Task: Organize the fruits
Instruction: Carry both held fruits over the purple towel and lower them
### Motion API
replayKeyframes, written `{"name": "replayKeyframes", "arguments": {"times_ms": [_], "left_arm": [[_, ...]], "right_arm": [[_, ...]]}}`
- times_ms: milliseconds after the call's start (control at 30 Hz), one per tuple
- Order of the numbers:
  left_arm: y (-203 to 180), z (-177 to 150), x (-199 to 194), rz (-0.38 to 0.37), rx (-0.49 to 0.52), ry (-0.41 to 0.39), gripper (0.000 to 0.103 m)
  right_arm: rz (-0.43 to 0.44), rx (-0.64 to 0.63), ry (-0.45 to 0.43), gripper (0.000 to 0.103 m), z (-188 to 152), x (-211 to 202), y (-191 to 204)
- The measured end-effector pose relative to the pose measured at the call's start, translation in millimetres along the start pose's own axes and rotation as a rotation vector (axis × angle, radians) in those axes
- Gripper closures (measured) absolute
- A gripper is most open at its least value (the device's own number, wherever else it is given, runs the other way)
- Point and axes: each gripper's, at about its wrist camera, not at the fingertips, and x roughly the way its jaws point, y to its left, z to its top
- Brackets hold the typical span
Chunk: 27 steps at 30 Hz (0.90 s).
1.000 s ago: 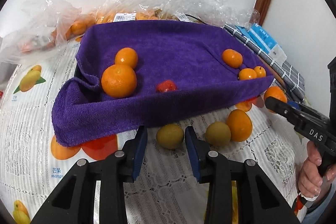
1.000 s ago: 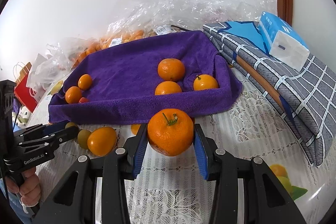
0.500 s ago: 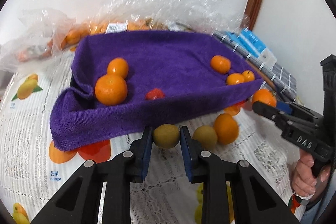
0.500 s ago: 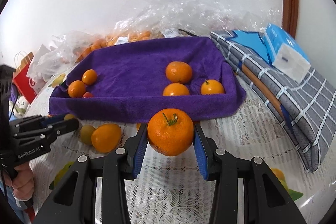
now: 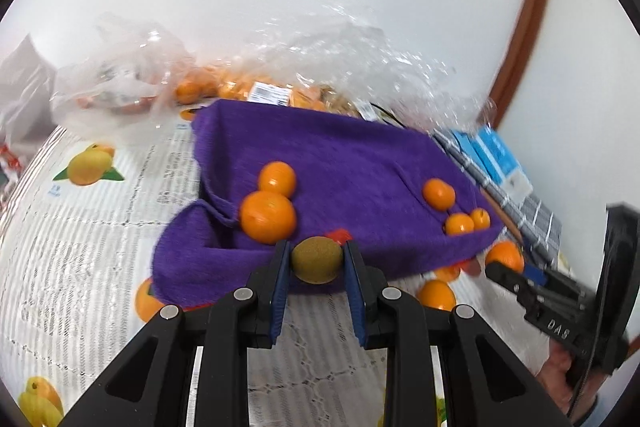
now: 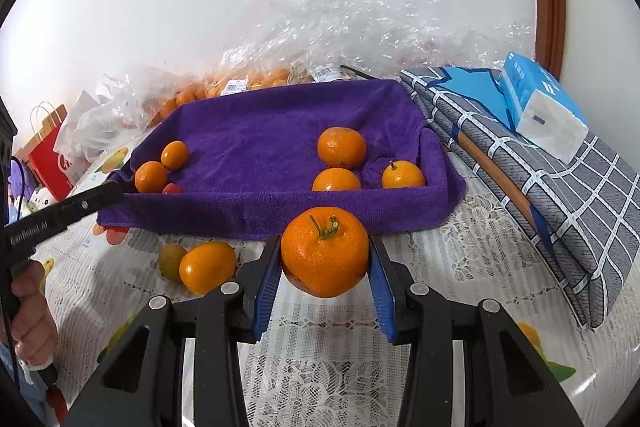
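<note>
Left claw (image 5: 316, 259) clamped on green-brown fruit (image 5: 317, 259) at purple towel (image 5: 360, 163) edge. Right claw (image 6: 325, 263) clamped on stemmed orange (image 6: 325, 251).

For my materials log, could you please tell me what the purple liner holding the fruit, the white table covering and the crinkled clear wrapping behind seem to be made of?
The purple liner looks like soft terry or microfibre cloth: fuzzy matte pile, limp folds. The white table covering seems lace-patterned, possibly vinyl or fabric with printed fruit. The crinkled clear wrapping looks like thin glossy plastic film, with bright creases.
</note>
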Motion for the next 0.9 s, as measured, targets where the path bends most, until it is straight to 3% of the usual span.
{"name": "replayKeyframes", "arguments": {"times_ms": [233, 433, 667, 900], "left_arm": [[21.8, 12.7, -13.1, 0.034, -0.091, -0.039, 0.078], [16.0, 41.3, -15.7, -0.033, -0.133, -0.018, 0.078], [-18.6, 67.9, 32.5, -0.045, -0.101, -0.014, 0.078], [-22.5, 48.7, 62.7, 0.013, -0.034, -0.035, 0.078]], "right_arm": [[0.031, 0.053, -0.016, 0.061, 23.4, -8.8, -8.5], [0.01, -0.017, -0.085, 0.061, 71.1, -15.7, -9.1], [0.015, 0.012, -0.128, 0.061, 111.0, 9.8, -25.5], [0.017, 0.084, -0.002, 0.061, 91.7, 62.0, -54.5]]}}
